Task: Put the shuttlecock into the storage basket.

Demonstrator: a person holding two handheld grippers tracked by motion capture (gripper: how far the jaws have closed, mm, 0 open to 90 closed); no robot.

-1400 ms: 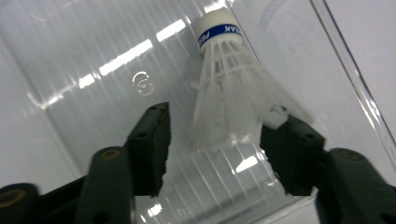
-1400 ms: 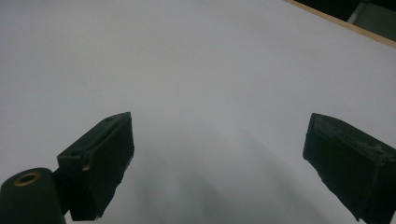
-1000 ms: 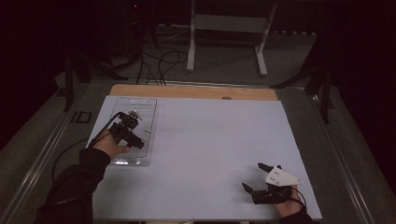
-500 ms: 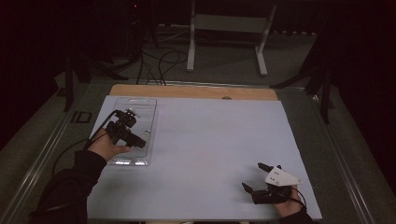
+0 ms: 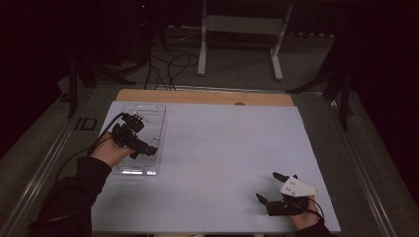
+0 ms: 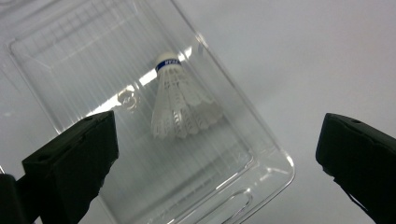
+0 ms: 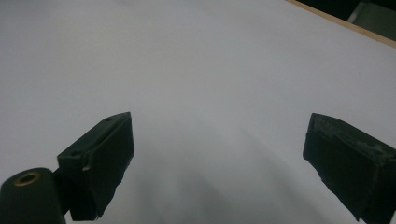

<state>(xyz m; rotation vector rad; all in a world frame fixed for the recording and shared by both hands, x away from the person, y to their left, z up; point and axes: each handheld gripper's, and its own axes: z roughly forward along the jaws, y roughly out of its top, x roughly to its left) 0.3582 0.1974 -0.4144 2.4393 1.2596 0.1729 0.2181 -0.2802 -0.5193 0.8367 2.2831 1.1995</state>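
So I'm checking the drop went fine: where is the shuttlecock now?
In the left gripper view the shuttlecock lies on its side inside the clear plastic tray, at the table's left, below the open left gripper.

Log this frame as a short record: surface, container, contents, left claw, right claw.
surface: white sheet over a wooden table
container: clear plastic tray, on the sheet's left side
contents: white shuttlecock with a blue band, lying on its side in the tray
left claw: above the tray, jaws wide and just opened further, nothing between them; shuttlecock lies free
right claw: near the sheet's front right corner, jaws open, nothing between them
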